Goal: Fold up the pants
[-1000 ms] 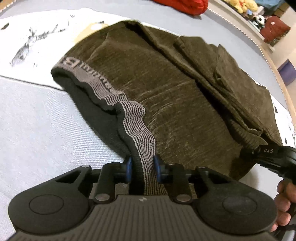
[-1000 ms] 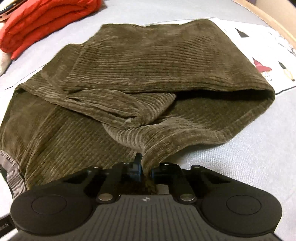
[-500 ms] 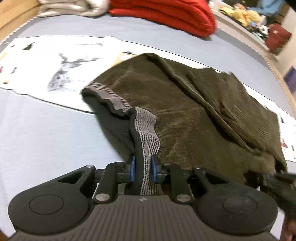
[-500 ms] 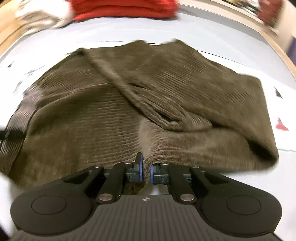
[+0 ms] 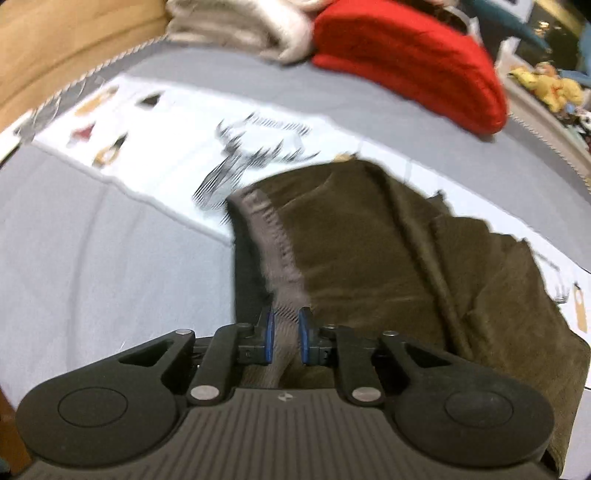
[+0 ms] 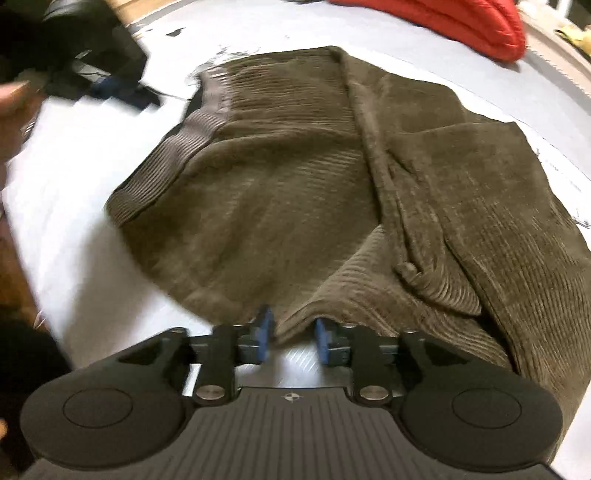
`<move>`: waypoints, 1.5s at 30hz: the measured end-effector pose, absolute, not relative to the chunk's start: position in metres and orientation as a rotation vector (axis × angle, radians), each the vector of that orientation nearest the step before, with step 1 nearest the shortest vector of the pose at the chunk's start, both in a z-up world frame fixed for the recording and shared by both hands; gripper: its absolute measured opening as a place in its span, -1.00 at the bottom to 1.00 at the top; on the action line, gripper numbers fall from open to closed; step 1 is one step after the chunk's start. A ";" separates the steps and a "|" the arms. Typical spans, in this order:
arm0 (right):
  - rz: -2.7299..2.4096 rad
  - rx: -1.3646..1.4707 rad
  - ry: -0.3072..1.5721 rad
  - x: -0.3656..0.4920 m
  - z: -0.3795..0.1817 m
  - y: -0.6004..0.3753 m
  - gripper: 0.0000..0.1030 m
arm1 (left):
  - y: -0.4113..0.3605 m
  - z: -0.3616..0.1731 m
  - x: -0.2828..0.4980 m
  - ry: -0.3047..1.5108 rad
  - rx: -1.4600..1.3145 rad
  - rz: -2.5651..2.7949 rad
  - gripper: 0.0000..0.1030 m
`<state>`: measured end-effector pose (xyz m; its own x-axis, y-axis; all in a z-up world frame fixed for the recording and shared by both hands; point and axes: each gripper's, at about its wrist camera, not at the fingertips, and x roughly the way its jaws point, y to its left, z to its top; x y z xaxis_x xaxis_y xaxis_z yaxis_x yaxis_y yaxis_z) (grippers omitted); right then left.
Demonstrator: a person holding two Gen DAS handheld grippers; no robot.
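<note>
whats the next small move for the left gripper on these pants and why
Probably open fully and let go of the waistband. The right gripper is opening, pads already off the pants; the left gripper is opening too, waistband between its pads, and the pants lie folded on the bed.

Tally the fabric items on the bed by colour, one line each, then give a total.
Brown: 1, the corduroy pants
Red: 1, the folded red blanket
Cream-grey: 1, the folded pale blanket
White with prints: 1, the printed sheet under the pants
Total: 4
</note>
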<state>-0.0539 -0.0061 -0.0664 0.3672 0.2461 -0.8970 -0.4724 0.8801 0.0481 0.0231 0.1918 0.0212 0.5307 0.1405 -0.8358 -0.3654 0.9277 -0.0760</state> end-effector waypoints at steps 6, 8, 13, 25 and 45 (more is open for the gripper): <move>0.570 -0.231 0.951 -0.071 -0.019 -0.034 -0.24 | 0.163 0.022 0.022 0.953 -0.277 0.209 -0.18; 0.486 -0.231 0.893 -0.058 -0.012 -0.057 -0.24 | 0.154 0.015 0.024 0.972 -0.278 0.190 -0.18; 0.258 -0.390 0.890 -0.017 -0.041 -0.080 -0.26 | 0.136 0.004 0.029 1.019 -0.295 0.158 -0.18; 0.179 -0.510 0.980 0.005 -0.098 -0.092 -0.86 | 0.106 0.003 0.037 1.029 -0.281 0.131 -0.13; -0.968 0.738 0.889 -0.155 -0.082 -0.512 -1.00 | 0.056 -0.017 0.031 1.061 -0.166 0.054 -0.13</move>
